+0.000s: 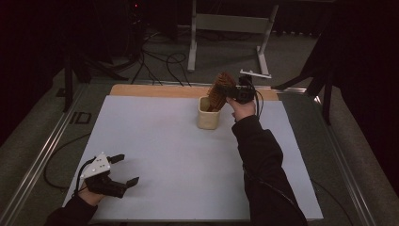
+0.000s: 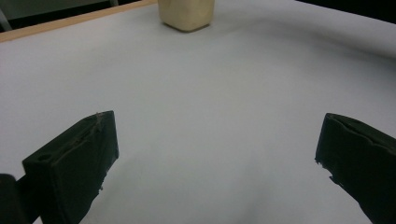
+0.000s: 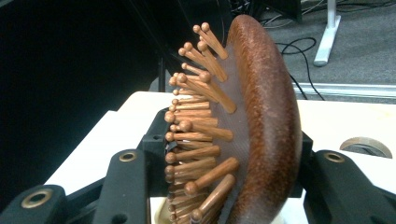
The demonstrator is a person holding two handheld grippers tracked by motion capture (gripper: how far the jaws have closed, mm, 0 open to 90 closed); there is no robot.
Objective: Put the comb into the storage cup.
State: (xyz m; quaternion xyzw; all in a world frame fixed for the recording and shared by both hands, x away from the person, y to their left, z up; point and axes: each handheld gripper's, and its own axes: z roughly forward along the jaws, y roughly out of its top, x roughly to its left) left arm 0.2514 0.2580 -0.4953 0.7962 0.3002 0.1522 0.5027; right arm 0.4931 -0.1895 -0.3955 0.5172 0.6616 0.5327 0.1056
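A brown wooden hairbrush (image 1: 221, 89) with wooden pins stands tilted, its lower end inside a cream cup (image 1: 208, 115) at the far middle of the white mat. My right gripper (image 1: 235, 92) is shut on the brush head from the right. In the right gripper view the hairbrush (image 3: 261, 126) fills the space between the black jaws, pins pointing left. My left gripper (image 1: 126, 169) rests open at the mat's near left corner, nothing between its fingers. In the left gripper view the cream cup (image 2: 187, 14) stands far ahead of the wide-apart left gripper (image 2: 219, 154).
The white mat (image 1: 160, 155) covers a wooden table (image 1: 155, 90). Metal rails run along the table's left and right sides. Beyond the far edge lie floor cables (image 1: 160, 61) and a white stand's legs (image 1: 226, 33).
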